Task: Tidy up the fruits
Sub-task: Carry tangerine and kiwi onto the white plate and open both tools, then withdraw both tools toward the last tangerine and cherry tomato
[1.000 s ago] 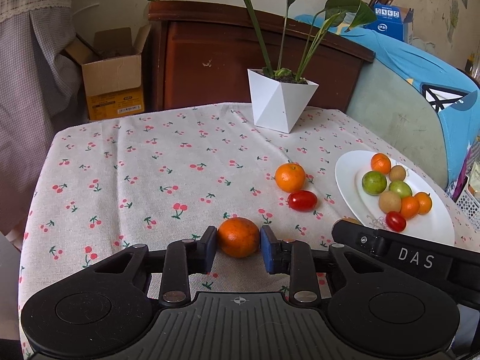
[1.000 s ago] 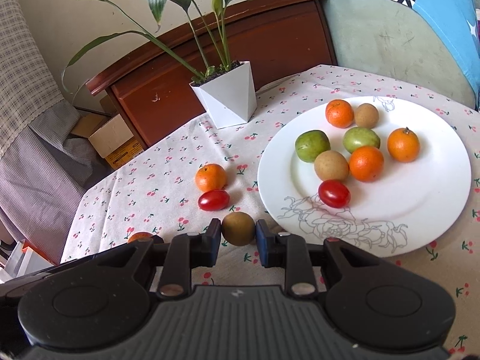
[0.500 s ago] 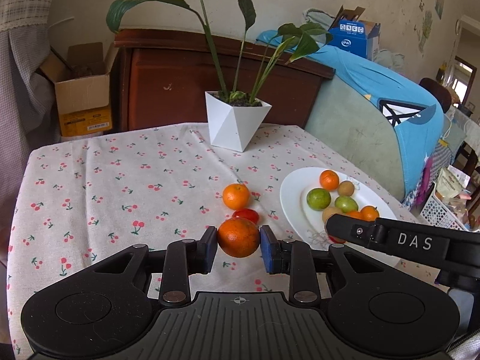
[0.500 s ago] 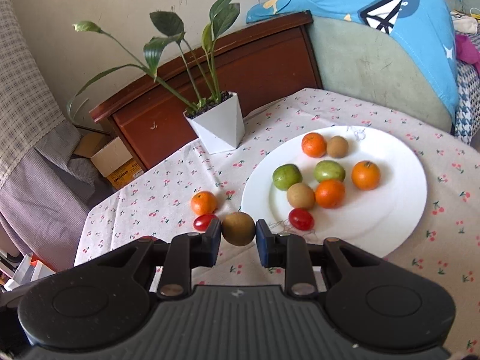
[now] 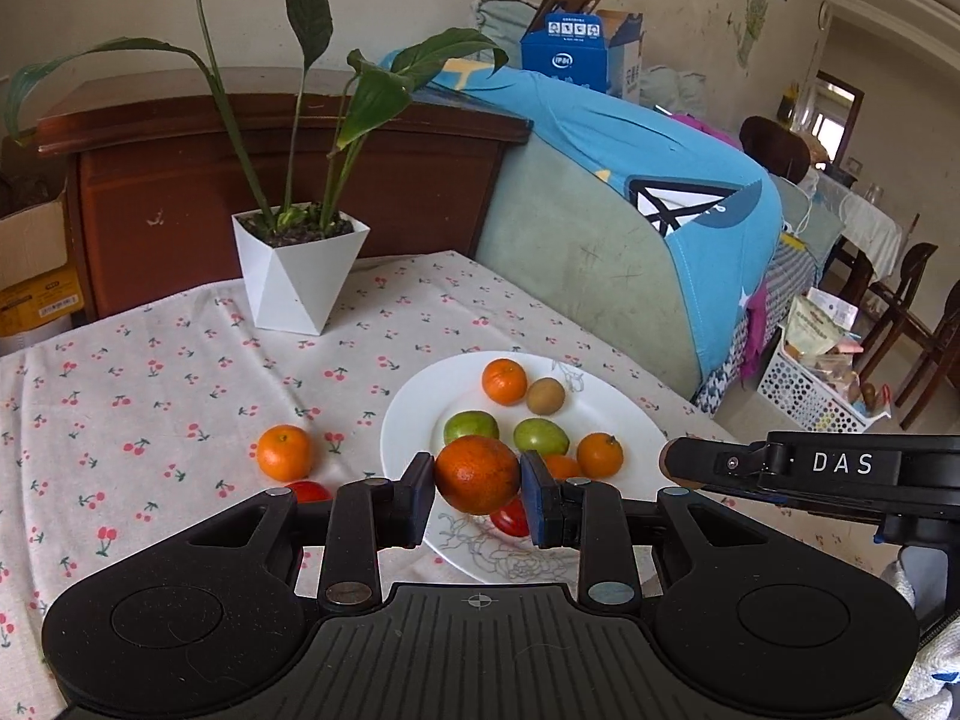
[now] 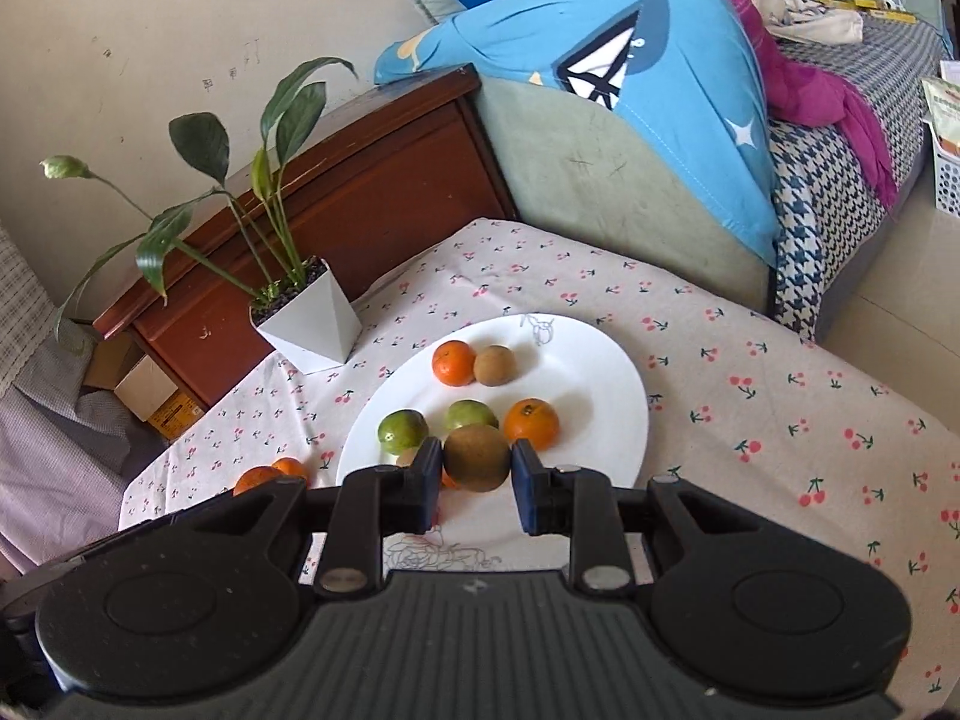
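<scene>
Nearest, the left hand-held gripper clamps an orange and the right hand-held gripper clamps a brown fruit, both held above the near rim of the white plate. The plate holds oranges, green fruits, a brown fruit and a red tomato. Beyond, on the worktop, a white planter stands.

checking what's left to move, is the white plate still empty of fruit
No, the white plate already holds several fruits, among them an orange, a brown fruit and two green fruits.
</scene>
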